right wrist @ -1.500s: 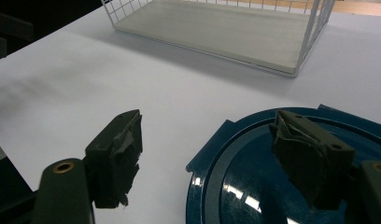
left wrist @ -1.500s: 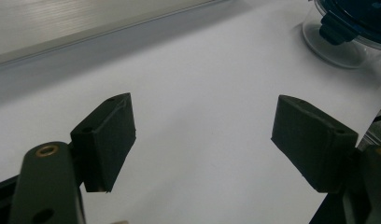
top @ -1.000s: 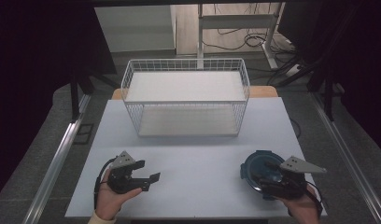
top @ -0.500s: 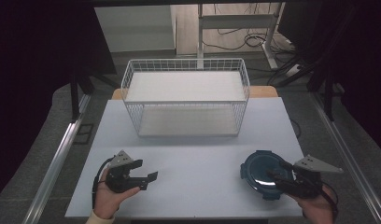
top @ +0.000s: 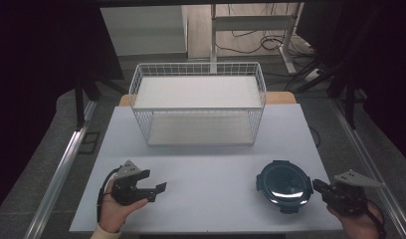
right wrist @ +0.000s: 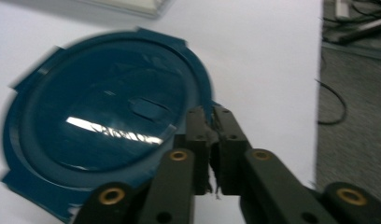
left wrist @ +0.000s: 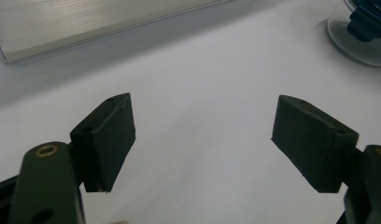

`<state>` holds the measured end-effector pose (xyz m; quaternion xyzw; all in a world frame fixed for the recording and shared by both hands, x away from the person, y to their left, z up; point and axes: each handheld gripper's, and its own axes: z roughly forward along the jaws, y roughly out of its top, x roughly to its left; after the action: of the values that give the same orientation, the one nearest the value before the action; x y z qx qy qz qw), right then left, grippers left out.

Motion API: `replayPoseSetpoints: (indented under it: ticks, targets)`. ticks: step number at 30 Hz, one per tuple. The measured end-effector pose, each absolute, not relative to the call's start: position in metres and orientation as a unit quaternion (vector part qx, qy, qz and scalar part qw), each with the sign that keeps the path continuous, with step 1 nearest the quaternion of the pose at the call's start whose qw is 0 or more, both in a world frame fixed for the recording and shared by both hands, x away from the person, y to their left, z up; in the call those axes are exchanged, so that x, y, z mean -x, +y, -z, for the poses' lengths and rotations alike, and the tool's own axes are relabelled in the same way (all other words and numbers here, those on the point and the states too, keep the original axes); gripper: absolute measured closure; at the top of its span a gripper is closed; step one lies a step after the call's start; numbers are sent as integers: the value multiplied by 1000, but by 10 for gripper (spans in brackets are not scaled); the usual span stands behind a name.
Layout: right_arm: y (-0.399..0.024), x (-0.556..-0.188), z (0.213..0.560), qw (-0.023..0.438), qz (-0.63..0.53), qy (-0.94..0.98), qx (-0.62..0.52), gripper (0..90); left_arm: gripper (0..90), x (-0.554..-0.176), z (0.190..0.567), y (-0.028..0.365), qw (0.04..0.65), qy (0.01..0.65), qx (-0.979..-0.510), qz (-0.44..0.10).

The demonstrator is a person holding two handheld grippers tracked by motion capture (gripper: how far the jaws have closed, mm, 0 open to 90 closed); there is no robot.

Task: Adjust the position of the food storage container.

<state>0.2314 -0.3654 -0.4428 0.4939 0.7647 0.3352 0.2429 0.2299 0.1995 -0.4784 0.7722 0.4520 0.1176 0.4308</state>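
Two grippers work near a wire basket (top: pixel 198 107): the right gripper (right wrist: pixel 211 122), jaws just closed, pinches the rim of the blue lid (top: pixel 283 184); the left gripper (top: pixel 160 188) waits spread. A firm, level lift looks best.

You see a round dark-blue lidded container (top: pixel 283 184) lying flat. It sits well in front of the wire basket (top: pixel 198 107), toward its right end.
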Motion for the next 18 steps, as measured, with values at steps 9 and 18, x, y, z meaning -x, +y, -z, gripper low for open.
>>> replayPoseSetpoints:
  ticks: [9, 18]
  targets:
    - [-377, -237, 463, 246, -247, 779, -521, 893, 207, -230, 481, 196, 424, 447, -779, -120]
    - [-367, -242, 477, 219, -225, 799, -512, 893, 206, -230, 483, 195, 420, 447, -781, -118]
